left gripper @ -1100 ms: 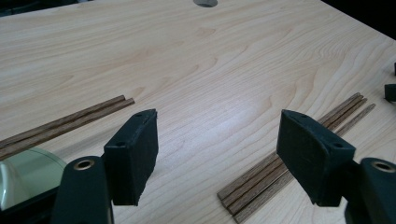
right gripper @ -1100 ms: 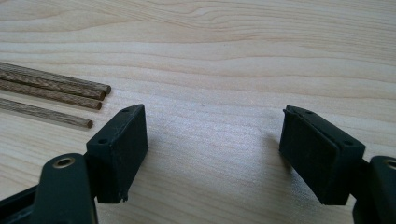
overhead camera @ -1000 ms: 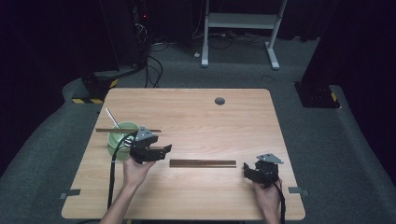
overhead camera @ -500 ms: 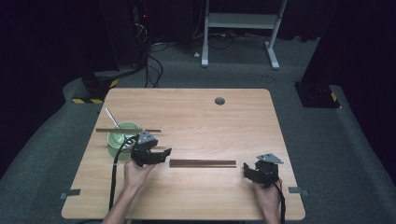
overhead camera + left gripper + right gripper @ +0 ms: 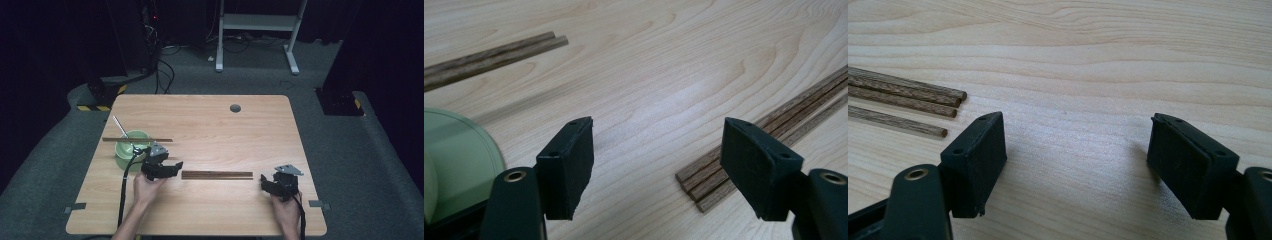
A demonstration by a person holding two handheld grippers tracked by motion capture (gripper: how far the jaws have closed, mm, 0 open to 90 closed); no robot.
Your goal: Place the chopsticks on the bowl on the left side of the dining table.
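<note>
Near the worktop's [image 5: 210, 117] front edge, both grippers' fingers are wide open and empty, the left gripper [image 5: 172, 167] and right gripper [image 5: 263, 183] at either end of the brown sticks [image 5: 217, 175].

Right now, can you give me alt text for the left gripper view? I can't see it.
The left hand-held gripper hangs open over a light wooden table, nothing between its black jaws. A bundle of dark sticks lies just past the right jaw, a second pair of sticks at upper left, and a green bowl at the left edge.
</note>
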